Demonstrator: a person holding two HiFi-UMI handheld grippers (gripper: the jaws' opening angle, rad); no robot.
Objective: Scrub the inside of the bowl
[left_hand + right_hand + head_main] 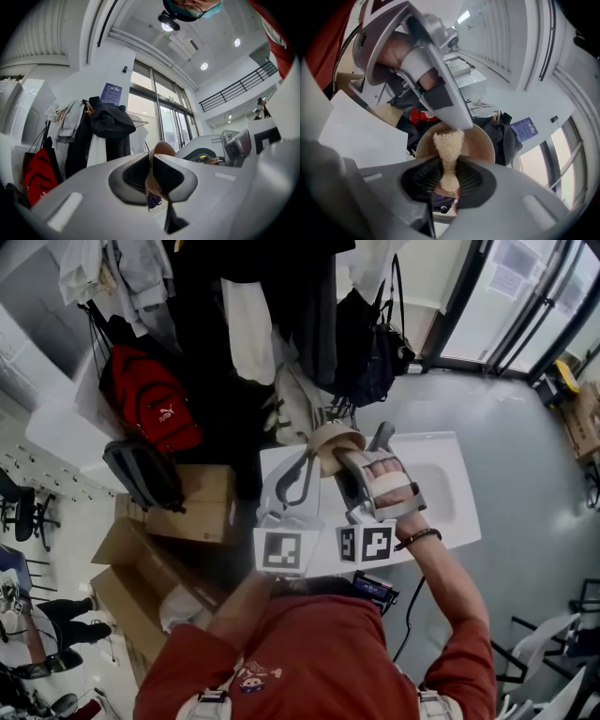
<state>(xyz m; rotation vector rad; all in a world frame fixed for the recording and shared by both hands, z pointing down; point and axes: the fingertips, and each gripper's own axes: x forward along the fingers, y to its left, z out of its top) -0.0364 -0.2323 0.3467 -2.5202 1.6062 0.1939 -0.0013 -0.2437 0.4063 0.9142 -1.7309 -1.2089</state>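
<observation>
In my right gripper (449,163) the two jaws are pressed together on a pale, fibrous scrubber (449,140). Its lower end is buried between the pads and only the frayed upper tuft sticks out. Just behind it sits the open mouth of the tan bowl (480,140), tipped toward me. The tuft seems to lie against the inner wall near the rim, though from this angle I cannot be sure it touches. My left gripper (153,164) is clamped on that rim. In its own view the bowl shows edge-on as a thin tan sliver between the pads, and the rest is cut off by the jaws. In the head view both marker cubes and my right hand (389,486) cover the jaw tips, and the bowl is held up off the white counter (450,486), over its far left part. Farther back are cardboard boxes (202,507), a red backpack (150,399) and a rack of dark coats (300,306), their tops out of frame.
</observation>
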